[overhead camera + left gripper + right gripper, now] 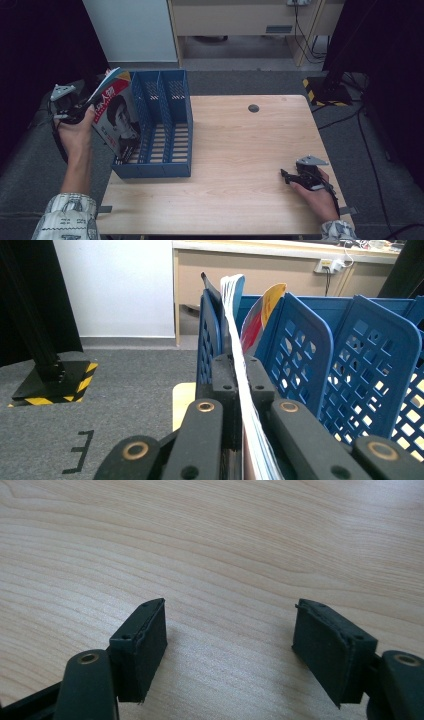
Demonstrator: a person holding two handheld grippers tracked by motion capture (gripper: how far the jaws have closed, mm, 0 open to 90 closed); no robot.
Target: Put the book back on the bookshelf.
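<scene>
1. Grey carpet runs round a pale wooden bench (240, 150), with black drapes at both sides and a white panel and a desk at the far wall
2. On the bench's left part stands a blue file rack (167, 125), its slotted dividers forming upright bays; its near edge sits close to the bench's front left corner
3. Left tongs (82, 107) are held up off the bench's left edge, beside the rack, in the person's left hand (75, 132)
4. They are pinched on a magazine (115, 117), the pads closed tight on its thin sheaf of pages; the left gripper view shows the white page edges (240, 365) running up between the two black jaws
5. That magazine stands tilted, its cover with a portrait facing the person, its lower corner down in the rack's leftmost bay and its top leaning out to the left above the rack's wall
6. Right tongs (286, 175) lie low at the bench's near right corner in the right hand (317, 195), well apart from the rack
7. Their jaws stand spread with nothing between them; the right gripper view shows bare wood grain (225, 555) between the two pads (145, 640)
8. A small dark round hole (253, 108) marks the bench top near its far edge
</scene>
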